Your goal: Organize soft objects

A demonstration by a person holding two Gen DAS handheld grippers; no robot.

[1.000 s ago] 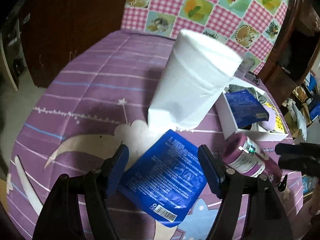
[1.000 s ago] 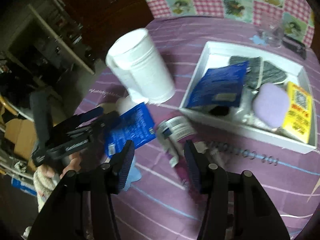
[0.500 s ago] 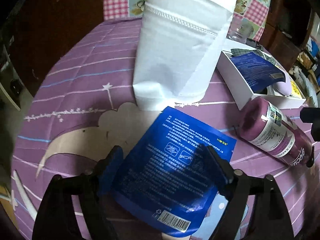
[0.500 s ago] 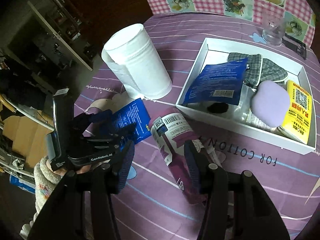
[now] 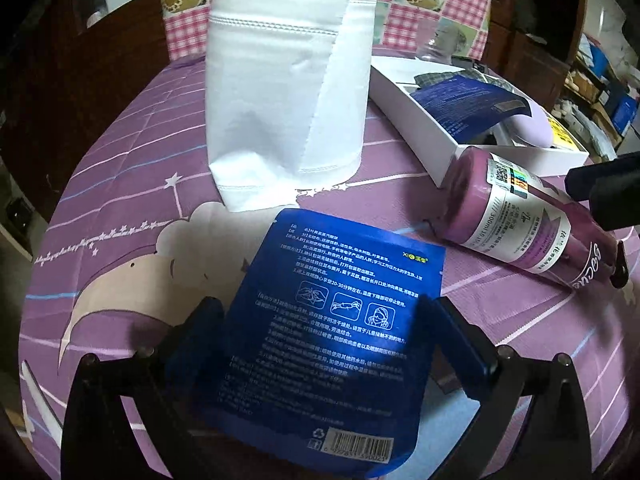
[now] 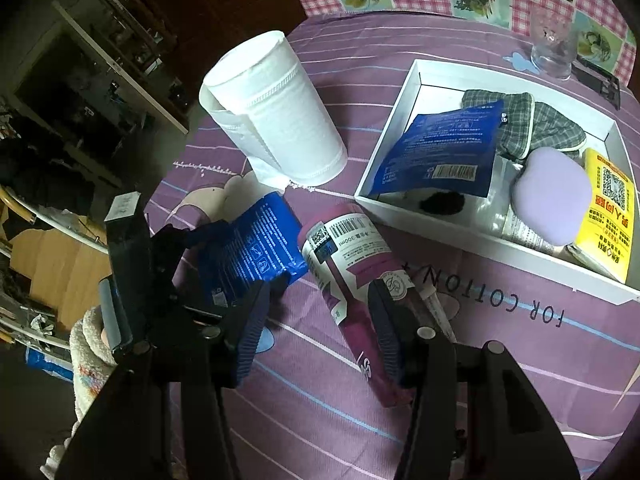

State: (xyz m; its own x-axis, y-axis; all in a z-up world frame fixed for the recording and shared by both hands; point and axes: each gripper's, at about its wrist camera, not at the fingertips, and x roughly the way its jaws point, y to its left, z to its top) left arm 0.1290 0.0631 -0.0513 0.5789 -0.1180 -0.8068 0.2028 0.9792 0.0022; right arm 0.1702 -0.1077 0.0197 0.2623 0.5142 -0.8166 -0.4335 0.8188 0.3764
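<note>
A blue foil pouch point(image 5: 332, 320) lies flat on the purple cloth between the open jaws of my left gripper point(image 5: 320, 344); it also shows in the right wrist view point(image 6: 256, 248). My right gripper point(image 6: 320, 328) is open, straddling a purple bottle point(image 6: 352, 280) lying on its side, also seen in the left wrist view point(image 5: 516, 216). A white tray point(image 6: 400, 120) holds a second blue pouch point(image 6: 440, 148), a plaid cloth point(image 6: 552, 124), a lilac pad point(image 6: 552, 196) and a yellow pack point(image 6: 608, 208).
A tall white paper roll point(image 5: 288, 80) stands upright behind the pouch, also in the right wrist view point(image 6: 276, 108). A drinking glass point(image 6: 554, 44) stands at the far side. The table's edge runs on the left, with furniture beyond.
My left gripper has moved forward and down until its open jaws flank the blue pouch. My right gripper has closed in over the purple bottle, still open.
</note>
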